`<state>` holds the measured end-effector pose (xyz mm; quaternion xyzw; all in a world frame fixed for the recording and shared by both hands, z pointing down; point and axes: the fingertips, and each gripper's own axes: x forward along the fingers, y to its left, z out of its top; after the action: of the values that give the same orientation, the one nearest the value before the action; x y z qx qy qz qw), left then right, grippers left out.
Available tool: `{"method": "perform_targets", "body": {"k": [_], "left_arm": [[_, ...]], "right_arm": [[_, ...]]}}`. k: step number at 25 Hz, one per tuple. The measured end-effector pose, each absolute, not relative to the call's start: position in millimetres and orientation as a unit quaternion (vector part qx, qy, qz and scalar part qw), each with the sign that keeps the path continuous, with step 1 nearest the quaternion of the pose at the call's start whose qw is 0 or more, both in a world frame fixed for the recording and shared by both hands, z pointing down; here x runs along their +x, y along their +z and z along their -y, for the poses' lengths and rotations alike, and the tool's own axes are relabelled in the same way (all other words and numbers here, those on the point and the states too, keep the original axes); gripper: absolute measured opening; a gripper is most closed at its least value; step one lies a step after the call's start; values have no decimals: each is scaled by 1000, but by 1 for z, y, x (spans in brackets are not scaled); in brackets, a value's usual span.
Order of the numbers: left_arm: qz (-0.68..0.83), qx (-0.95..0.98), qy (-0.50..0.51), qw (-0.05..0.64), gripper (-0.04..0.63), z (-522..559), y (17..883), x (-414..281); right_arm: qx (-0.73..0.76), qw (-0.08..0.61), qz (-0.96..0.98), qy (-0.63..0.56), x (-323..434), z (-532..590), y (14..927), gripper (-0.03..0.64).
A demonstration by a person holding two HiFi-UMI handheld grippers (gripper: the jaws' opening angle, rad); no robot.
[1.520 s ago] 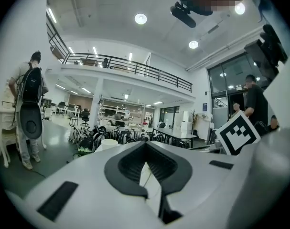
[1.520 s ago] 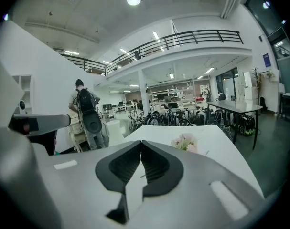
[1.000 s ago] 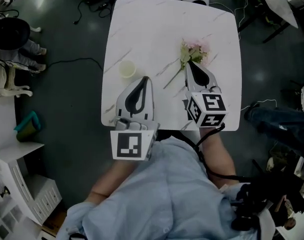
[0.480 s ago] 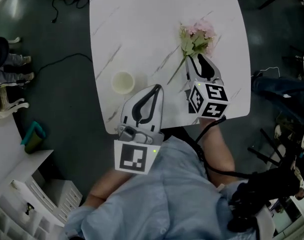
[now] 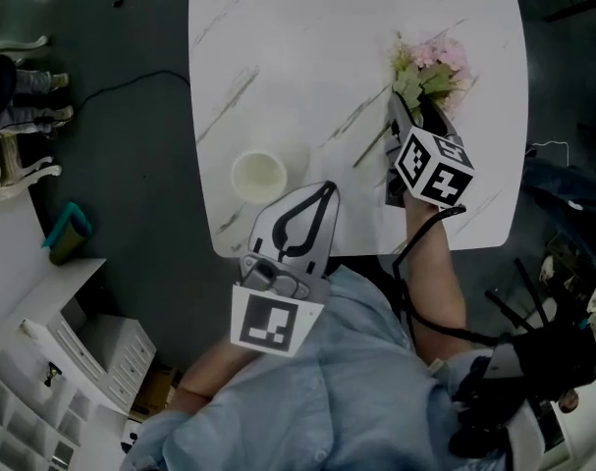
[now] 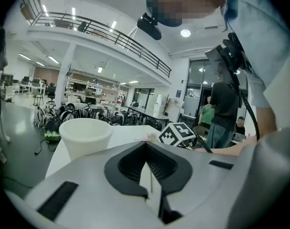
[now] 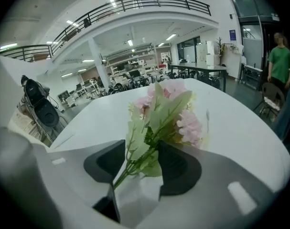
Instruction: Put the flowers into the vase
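Left tool (image 6: 145, 144), jaw tips together; beyond, at left, a white vase (image 6: 86, 136) and white tabletop (image 6: 130, 131).

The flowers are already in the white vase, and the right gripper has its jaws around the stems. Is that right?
No, one bit is wrong. The flowers are not in the vase. They lie on the table, apart from the vase, as the head view shows. The rest holds: the right gripper has its jaws, which have just been opening, around the stems.
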<state>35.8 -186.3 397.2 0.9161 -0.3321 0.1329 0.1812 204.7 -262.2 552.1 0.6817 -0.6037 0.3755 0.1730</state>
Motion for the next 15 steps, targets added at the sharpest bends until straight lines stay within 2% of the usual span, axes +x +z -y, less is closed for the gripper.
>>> {"method": "perform_targets", "body": {"k": [1,3,5,9,15], "left_arm": [[335,915,133,183,4,187,398,34],[344,910,134,186,3,189,400,29],[357,905,133,187,3,193,400,23],[379,898,122,187,3,197,393,15],[377,898,123,191,3,188,394,14]], "right_arm": [[683,177,602,373,208,265,556,197],[684,184,610,355,212,271,562,192],[680,192,619,344,212,275,563,158],[672,176,623,360,210,278,557,42],[670,123,636,363,207,278,545,23]]}}
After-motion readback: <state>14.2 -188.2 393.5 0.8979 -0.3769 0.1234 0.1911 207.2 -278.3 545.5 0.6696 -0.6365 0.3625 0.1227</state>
